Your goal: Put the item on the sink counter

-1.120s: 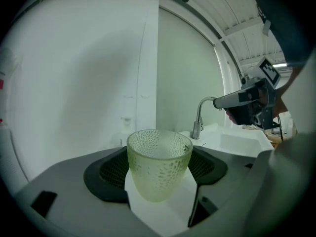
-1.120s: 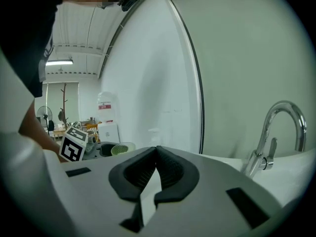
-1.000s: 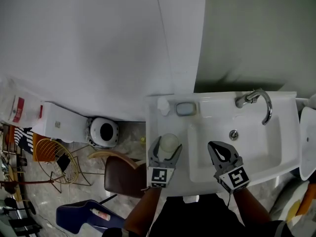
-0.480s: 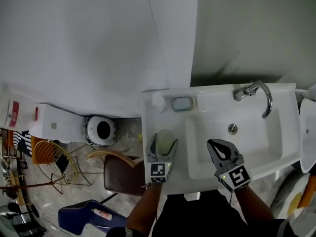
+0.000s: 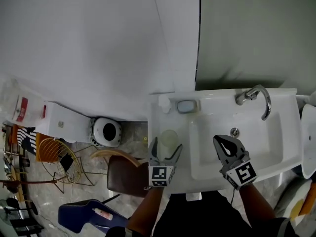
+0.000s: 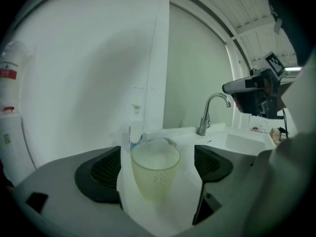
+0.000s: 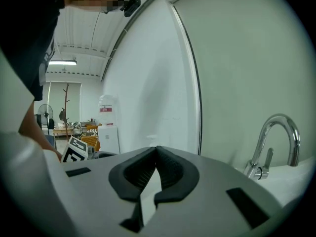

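Resting upright on the white sink counter (image 5: 160, 125), the pale dimpled plastic cup (image 6: 155, 169) stood apparently released between the just-opened jaws of the left gripper (image 5: 166, 146), while the right gripper (image 5: 221, 139) hung closed, empty and idle.

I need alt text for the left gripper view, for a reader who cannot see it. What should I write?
A pale, dotted translucent cup stands upright on the white sink counter between the jaws of the left hand-held gripper, which have just been opening and do not touch it. A chrome faucet rises behind, to the right.
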The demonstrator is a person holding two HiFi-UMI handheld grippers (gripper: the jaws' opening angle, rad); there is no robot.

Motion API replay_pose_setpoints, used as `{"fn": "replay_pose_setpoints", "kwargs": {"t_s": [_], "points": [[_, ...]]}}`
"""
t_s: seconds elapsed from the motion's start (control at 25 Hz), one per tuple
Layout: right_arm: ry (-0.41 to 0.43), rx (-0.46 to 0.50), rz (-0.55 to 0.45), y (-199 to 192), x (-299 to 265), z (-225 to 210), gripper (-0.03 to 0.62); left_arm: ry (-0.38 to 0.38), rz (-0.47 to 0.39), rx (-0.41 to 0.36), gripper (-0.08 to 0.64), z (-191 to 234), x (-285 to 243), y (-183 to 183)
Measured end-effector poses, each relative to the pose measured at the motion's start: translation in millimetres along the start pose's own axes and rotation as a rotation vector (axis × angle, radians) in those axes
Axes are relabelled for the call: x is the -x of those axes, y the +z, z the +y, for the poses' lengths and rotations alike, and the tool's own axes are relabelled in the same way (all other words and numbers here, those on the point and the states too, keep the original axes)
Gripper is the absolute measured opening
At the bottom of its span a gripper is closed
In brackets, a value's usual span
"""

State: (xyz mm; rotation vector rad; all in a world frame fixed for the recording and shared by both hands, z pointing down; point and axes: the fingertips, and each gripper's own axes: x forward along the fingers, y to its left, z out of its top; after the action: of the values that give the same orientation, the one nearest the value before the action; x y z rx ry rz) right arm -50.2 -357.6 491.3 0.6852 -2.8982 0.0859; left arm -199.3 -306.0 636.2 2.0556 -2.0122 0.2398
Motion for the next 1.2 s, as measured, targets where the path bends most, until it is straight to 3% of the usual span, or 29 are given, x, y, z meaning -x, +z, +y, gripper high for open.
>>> {"fn": "replay_pose_setpoints", "kwargs": {"t_s": [0.24,0.52,0.72,0.8,1.0,1.2], "points": [[0.034,0.021,0.019,-2,2,6,0.014,-0.006,-0.126,-0.086,0.401,-8,38,75],[0.076,0.051,-0.053,24,7,17,0.014,0.042,-0.311,-0.096,0.223,-29,69,157],[0.090,0.063,-0.145,56,11,22,0.014,0.137,-0.313,-0.092,0.088,-25,81,174],[0.090,0.069,-0.158,61,13,22,0.014,0.142,-0.319,-0.099,0.012,-26,84,179],[0.033,0.139,-0.162,74,20,18,0.012,0.127,-0.315,-0.081,0.012,-33,87,182],[-0.003,0.158,-0.176,75,27,10,0.012,0.098,-0.263,-0.163,0.012,-38,86,171]]}}
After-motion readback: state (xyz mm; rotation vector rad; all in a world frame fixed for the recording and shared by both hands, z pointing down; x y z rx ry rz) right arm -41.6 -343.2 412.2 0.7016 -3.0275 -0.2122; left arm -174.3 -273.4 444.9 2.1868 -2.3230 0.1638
